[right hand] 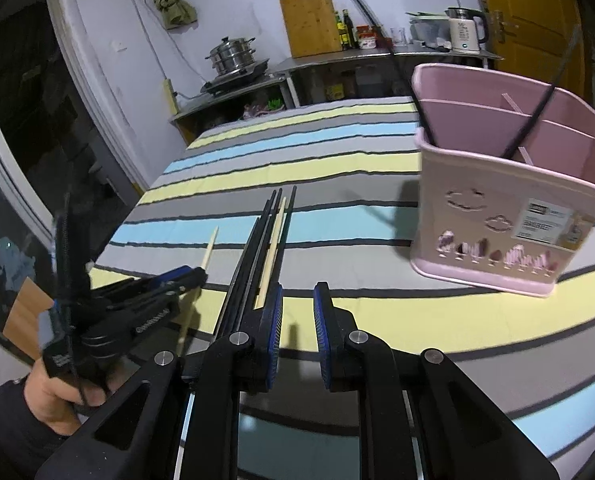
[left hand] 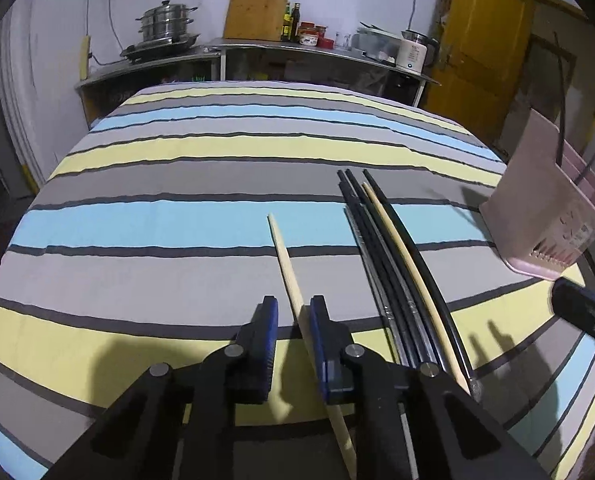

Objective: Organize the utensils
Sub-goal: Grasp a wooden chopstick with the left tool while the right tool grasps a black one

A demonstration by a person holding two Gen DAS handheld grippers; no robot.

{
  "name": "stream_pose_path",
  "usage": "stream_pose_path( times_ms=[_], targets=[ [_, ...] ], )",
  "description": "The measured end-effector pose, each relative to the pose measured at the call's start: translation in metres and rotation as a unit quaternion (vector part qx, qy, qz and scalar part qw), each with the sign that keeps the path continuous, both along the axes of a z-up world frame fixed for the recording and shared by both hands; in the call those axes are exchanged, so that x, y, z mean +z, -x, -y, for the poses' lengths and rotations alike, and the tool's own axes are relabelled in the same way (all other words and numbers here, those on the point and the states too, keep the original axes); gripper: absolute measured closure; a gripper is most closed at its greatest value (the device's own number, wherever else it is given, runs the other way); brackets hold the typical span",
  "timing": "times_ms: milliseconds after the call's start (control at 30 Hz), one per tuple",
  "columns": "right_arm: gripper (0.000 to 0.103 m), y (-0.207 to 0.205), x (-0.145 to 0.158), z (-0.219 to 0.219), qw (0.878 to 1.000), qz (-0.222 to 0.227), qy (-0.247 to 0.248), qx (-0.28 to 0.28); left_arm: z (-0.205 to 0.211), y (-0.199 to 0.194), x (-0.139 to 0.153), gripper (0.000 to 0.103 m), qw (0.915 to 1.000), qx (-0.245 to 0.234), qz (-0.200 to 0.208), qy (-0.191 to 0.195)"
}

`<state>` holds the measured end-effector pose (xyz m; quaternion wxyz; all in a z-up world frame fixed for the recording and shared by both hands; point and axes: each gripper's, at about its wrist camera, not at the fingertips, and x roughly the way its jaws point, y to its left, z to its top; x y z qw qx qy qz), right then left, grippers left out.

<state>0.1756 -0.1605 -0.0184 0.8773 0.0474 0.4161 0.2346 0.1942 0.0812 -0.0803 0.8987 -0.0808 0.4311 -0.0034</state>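
Observation:
A single pale wooden chopstick [left hand: 285, 264] lies on the striped cloth and runs between the open jaws of my left gripper [left hand: 293, 312], close against the right finger. It also shows in the right wrist view [right hand: 209, 248]. A bundle of black chopsticks [left hand: 381, 248] with one pale one among them lies just right of it; the bundle also shows in the right wrist view [right hand: 257, 248]. A pink divided utensil holder [right hand: 513, 204] stands at the right with two black chopsticks in it. My right gripper [right hand: 298, 300] is open and empty, beside the bundle's near end.
The table carries a striped cloth [left hand: 177, 220] of grey, blue and yellow. Behind it a steel counter [left hand: 297, 46] holds a steamer pot, a cutting board, bottles and a kettle. A yellow door [left hand: 481, 36] is at the back right.

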Motion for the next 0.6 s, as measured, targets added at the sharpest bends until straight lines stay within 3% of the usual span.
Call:
stream_pose_path(
  times_ms=[333,600],
  targets=[
    [0.087,-0.046,-0.03,-0.041,0.999,-0.022,0.026,0.022,-0.02,-0.016,-0.001,0.086,0.9983,0.009,-0.012,0.057],
    [0.087,-0.08,-0.045,-0.06,0.998,-0.033,0.048,0.021,-0.018,-0.03,-0.001,0.086,0.9989,0.003,-0.009,0.046]
  ],
)
